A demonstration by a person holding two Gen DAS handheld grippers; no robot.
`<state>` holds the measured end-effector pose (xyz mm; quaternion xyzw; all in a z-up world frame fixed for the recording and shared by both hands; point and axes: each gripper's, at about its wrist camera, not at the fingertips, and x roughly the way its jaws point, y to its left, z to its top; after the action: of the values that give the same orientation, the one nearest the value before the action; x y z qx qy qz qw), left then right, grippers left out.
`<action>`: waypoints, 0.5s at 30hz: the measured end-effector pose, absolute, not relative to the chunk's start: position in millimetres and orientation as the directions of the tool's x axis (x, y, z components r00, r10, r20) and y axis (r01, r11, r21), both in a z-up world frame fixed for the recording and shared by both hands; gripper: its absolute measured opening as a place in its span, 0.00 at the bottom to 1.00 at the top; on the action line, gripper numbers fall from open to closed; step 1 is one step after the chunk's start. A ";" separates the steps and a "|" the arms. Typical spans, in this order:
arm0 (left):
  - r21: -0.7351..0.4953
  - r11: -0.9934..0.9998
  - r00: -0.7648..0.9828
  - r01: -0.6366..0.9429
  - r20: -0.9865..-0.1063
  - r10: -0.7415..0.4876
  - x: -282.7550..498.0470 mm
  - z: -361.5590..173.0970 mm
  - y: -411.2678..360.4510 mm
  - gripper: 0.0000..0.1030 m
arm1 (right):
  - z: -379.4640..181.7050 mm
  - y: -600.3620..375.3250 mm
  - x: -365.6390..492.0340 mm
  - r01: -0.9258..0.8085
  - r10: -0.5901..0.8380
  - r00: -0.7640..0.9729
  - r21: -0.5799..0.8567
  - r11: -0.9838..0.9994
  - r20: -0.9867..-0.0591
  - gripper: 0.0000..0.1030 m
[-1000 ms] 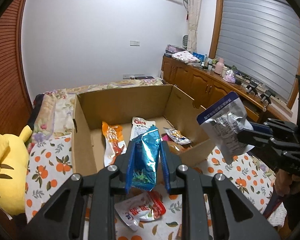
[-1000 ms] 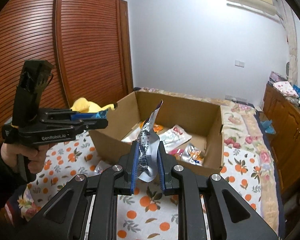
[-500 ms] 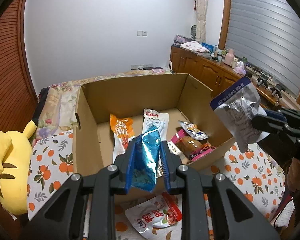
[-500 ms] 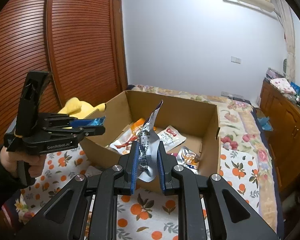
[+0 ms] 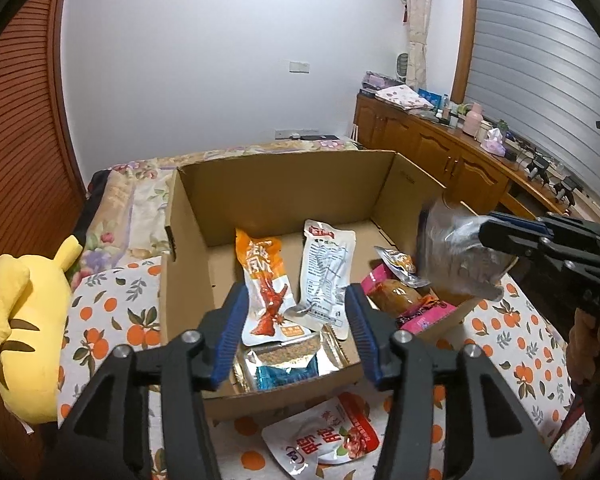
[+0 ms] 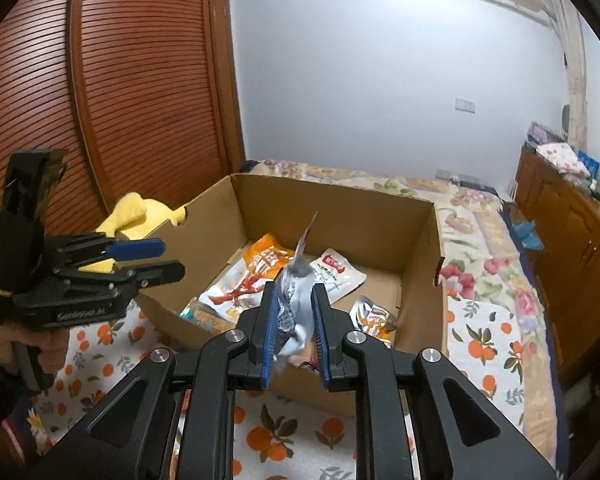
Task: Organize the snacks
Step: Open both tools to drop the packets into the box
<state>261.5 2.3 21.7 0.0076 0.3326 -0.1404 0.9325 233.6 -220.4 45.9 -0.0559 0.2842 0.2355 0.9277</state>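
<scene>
An open cardboard box (image 5: 280, 160) stands on the orange-patterned bedspread. My left gripper (image 5: 294, 300) hovers over the box's near wall with its jaws opening and nothing between them. Below it a blue and silver snack packet (image 5: 284, 372) lies inside the box against that wall. My right gripper (image 6: 296, 300) is shut on a crumpled silver packet (image 6: 296, 280), held above the box's near right corner. The left wrist view shows the same silver packet (image 5: 452, 256) blurred. An orange packet (image 5: 262, 272), a white packet (image 5: 326, 272) and a pink packet (image 5: 404, 304) lie on the box floor.
A red and white packet (image 5: 324, 444) lies on the bedspread just in front of the box. A yellow plush toy (image 5: 24, 320) rests left of the box. Wooden cabinets (image 5: 440, 152) run along the right wall. A slatted wooden door (image 6: 140, 80) stands to the left.
My left gripper has opened and the blue packet has dropped from it into the box. My right gripper has carried the silver packet closer over the box.
</scene>
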 end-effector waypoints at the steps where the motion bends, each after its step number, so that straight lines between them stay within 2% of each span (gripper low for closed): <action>1: -0.079 0.961 0.741 0.264 -0.621 -0.255 261.4 22.2 3.4 0.49 | 45.9 -219.2 236.0 -0.469 0.406 0.727 0.032 0.883 -0.554 0.13; 5: -0.076 0.961 0.745 0.264 -0.617 -0.254 258.6 24.3 5.8 0.49 | 44.0 -212.2 245.3 -0.471 0.401 0.720 0.025 0.882 -0.566 0.09; 15: -0.073 0.956 0.756 0.283 -0.596 -0.269 246.3 31.9 5.6 0.49 | 37.0 -206.5 257.7 -0.462 0.396 0.709 0.041 0.886 -0.584 0.09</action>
<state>246.3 5.6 31.9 0.0108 0.3166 -0.1473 0.9370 257.7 -206.5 37.0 -0.0542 0.3028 0.2325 0.9227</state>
